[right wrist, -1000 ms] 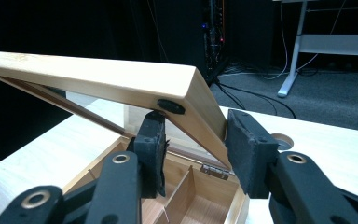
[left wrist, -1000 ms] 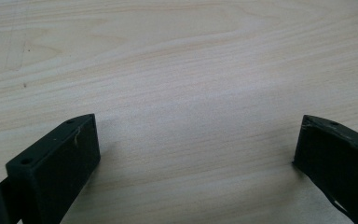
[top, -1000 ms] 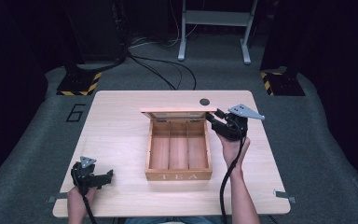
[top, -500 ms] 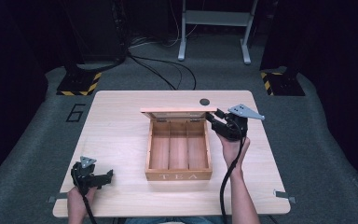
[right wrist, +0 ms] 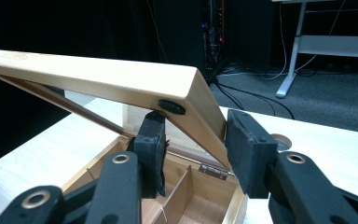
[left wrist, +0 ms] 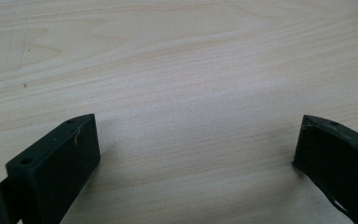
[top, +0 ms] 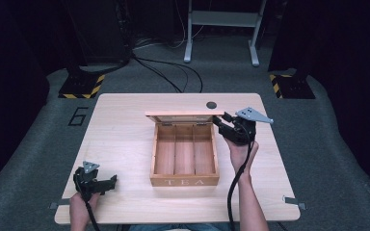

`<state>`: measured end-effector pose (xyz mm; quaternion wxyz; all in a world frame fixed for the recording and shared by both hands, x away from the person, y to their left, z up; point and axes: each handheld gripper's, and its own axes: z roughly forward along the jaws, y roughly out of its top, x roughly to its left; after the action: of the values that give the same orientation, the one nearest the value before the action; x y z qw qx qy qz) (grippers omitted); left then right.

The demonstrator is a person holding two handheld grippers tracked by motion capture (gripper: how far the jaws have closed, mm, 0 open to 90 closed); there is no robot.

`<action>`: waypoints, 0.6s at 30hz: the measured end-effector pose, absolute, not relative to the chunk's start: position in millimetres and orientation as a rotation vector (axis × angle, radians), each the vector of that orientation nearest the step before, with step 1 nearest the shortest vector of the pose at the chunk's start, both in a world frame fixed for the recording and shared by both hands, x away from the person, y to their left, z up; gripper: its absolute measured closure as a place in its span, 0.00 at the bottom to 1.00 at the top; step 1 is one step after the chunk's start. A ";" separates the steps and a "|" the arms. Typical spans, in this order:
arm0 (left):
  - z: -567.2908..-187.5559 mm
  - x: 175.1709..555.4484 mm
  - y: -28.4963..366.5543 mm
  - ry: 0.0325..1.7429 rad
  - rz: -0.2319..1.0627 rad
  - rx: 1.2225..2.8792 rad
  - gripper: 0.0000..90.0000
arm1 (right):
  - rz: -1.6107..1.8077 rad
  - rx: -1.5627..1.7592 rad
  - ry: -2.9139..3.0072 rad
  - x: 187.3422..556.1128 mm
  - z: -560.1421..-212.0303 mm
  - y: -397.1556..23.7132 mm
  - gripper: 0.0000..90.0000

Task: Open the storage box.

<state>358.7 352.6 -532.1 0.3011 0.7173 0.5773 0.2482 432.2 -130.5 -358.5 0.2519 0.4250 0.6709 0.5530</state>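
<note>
Change: nothing is seen to have moved against the earlier high views; the lid, both hands and the box are placed as before, so the moment is judged to be a hold rather than a motion
Tea box [top: 185,155]: set on the middle of the table [top: 125,130], its front marked TEA and turned toward the person; three long compartments are seen inside, and nothing can be made out in them
Lid [top: 179,116]: raised on its rear hinges and held well up, its glass pane seen from below in the right gripper view [right wrist: 98,81]
Right gripper [top: 224,121]: placed at the right corner of the lid; the jaws are set on either side of the lid's side edge [right wrist: 193,126], the left pad pressed to the underside, the right pad close against the outer face, so the lid is taken to be gripped
Left gripper [top: 110,181]: rested near the front left of the table, well apart from the box; the jaws [left wrist: 196,154] are spread wide, with bare wood between them and nothing held
Meaning: the opening is judged nearly done, or paused
</note>
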 end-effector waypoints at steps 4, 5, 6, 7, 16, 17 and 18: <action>-532.0 358.7 352.7 1.531 0.658 1.904 0.00 | 1.502 1.152 1.826 432.3 -358.3 -130.5 0.65; -532.1 358.7 352.7 1.531 0.659 1.904 0.00 | 1.502 1.152 1.826 432.2 -358.3 -130.4 0.65; -532.0 358.7 352.7 1.531 0.658 1.904 0.00 | 1.502 1.159 1.826 431.8 -358.2 -130.2 0.65; -532.1 358.7 352.6 1.531 0.658 1.903 0.00 | 1.501 1.158 1.827 431.9 -358.1 -130.3 0.65; -532.1 358.7 352.4 1.531 0.659 1.903 0.00 | 1.498 1.153 1.826 432.0 -357.8 -130.2 0.65; -532.1 358.7 352.4 1.531 0.659 1.903 0.00 | 1.498 1.153 1.827 431.9 -357.8 -130.1 0.65; -532.1 358.6 352.3 1.531 0.659 1.902 0.00 | 1.495 1.154 1.830 431.8 -357.6 -130.2 0.65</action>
<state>358.6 352.3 -532.1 0.3014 0.7171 0.5772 0.2486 431.8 -130.2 -357.6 0.2533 0.4245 0.6732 0.5499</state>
